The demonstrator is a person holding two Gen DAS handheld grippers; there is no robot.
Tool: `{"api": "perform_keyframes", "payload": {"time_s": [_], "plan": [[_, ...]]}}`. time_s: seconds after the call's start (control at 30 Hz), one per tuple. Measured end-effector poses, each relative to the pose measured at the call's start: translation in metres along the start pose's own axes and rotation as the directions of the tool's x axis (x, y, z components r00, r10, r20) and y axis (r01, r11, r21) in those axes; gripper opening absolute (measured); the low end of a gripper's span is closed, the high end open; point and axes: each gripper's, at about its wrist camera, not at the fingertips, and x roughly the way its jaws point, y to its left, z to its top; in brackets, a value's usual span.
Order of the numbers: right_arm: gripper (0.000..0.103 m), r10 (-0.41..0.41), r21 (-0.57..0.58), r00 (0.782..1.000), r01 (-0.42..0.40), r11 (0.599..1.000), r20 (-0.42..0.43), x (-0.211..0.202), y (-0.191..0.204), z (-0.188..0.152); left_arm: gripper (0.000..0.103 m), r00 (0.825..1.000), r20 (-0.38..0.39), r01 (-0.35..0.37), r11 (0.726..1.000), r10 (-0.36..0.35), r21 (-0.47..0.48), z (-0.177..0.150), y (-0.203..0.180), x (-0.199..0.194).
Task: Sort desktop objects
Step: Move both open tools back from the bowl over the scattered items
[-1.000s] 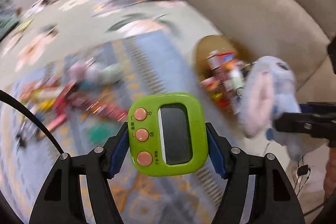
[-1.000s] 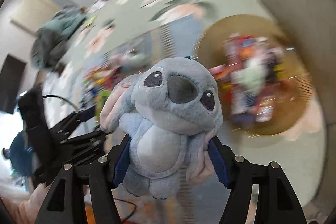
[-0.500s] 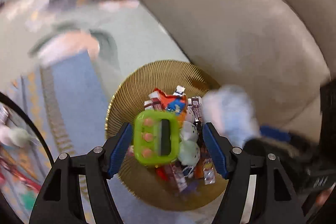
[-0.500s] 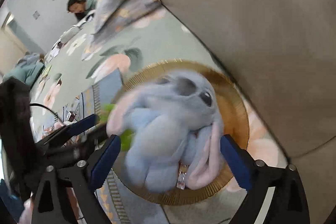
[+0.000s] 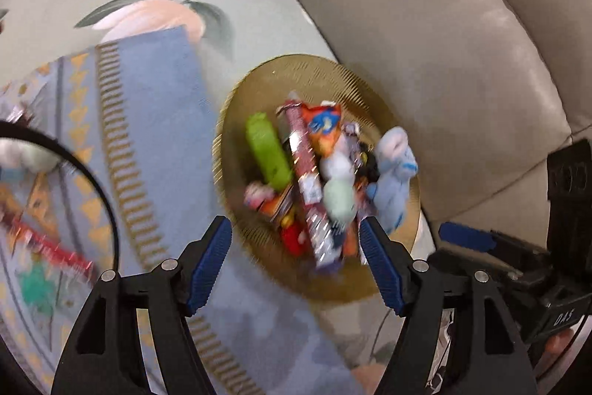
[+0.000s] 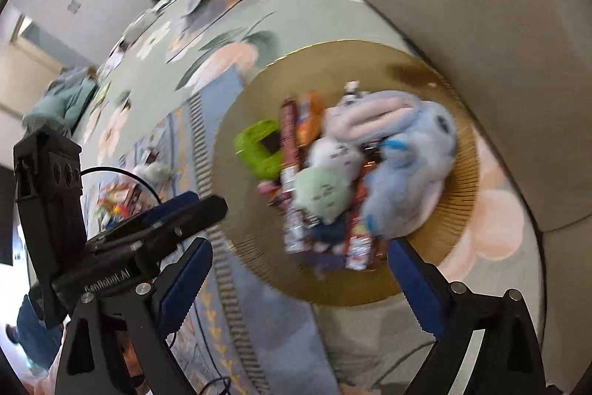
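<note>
Both claws spread wide, holding nothing: left gripper (image 5: 296, 260), right gripper (image 6: 299, 278). Green timer (image 5: 268, 152) and blue plush (image 6: 407, 154) now lie released in gold tray (image 6: 462, 180); plush overhangs the rim beside the sofa (image 5: 425, 62).

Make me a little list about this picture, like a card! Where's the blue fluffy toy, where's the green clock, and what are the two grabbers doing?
Blue plush toy: lying in the gold tray, on its right side
Green timer: in the tray, on the left
Also in tray: snack packets
Left gripper: open, holding nothing
Right gripper: open, holding nothing
Under tray: floral cloth
</note>
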Motion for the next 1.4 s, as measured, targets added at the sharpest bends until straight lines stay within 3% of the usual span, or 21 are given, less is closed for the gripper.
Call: {"api": "perform_keyframes", "payload": {"time_s": [0.13,0.27,0.4,0.47,0.63,0.77,0.93,1.03,1.07,1.13,1.17,1.27,1.4], "plan": [[0.095,0.058,-0.094,0.998,-0.060,0.994,-0.025,0.013,0.043,-0.017,0.070,0.998,0.014,-0.055,0.995,0.056,-0.083,-0.030,0.033,-0.032],[0.095,0.126,-0.140,0.988,-0.138,0.981,-0.090,0.033,0.090,-0.036,0.070,0.988,0.015,-0.151,0.970,0.157,-0.190,-0.059,0.082,-0.069],[0.095,0.163,-0.187,0.974,-0.192,0.963,-0.156,0.062,0.135,-0.053,0.070,0.964,0.009,-0.253,0.922,0.267,-0.292,-0.084,0.152,-0.108],[0.095,0.173,-0.219,0.966,-0.214,0.952,-0.192,0.077,0.161,-0.065,0.070,0.946,0.016,-0.295,0.882,0.323,-0.367,-0.094,0.192,-0.126],[0.095,0.147,-0.280,0.954,-0.221,0.934,-0.260,0.098,0.205,-0.079,0.070,0.915,0.032,-0.340,0.810,0.403,-0.478,-0.109,0.264,-0.164],[0.095,0.122,-0.282,0.947,-0.209,0.936,-0.298,0.116,0.230,-0.082,0.070,0.887,0.034,-0.385,0.779,0.460,-0.495,-0.110,0.315,-0.186],[0.095,0.111,-0.253,0.939,-0.199,0.947,-0.325,0.138,0.258,-0.079,0.070,0.863,0.031,-0.429,0.765,0.504,-0.479,-0.093,0.366,-0.193],[0.095,0.095,-0.256,0.933,-0.192,0.947,-0.347,0.149,0.281,-0.081,0.070,0.888,0.006,-0.404,0.785,0.461,-0.470,-0.089,0.388,-0.196],[0.095,0.093,-0.255,0.930,-0.193,0.947,-0.356,0.152,0.288,-0.083,0.070,0.923,-0.002,-0.337,0.805,0.385,-0.487,-0.093,0.397,-0.197],[0.095,0.095,-0.256,0.924,-0.201,0.946,-0.371,0.160,0.302,-0.086,0.070,0.965,0.035,-0.203,0.821,0.261,-0.534,-0.104,0.403,-0.202],[0.095,0.098,-0.257,0.921,-0.206,0.944,-0.377,0.164,0.307,-0.088,0.070,0.978,0.058,-0.134,0.815,0.201,-0.564,-0.111,0.405,-0.204],[0.095,0.085,-0.275,0.917,-0.204,0.939,-0.389,0.178,0.319,-0.089,0.070,0.989,0.089,-0.040,0.799,0.116,-0.600,-0.122,0.406,-0.205],[0.095,0.079,-0.279,0.913,-0.204,0.938,-0.399,0.191,0.334,-0.092,0.070,0.982,0.187,0.098,0.788,0.021,-0.608,-0.113,0.400,-0.204]]}}
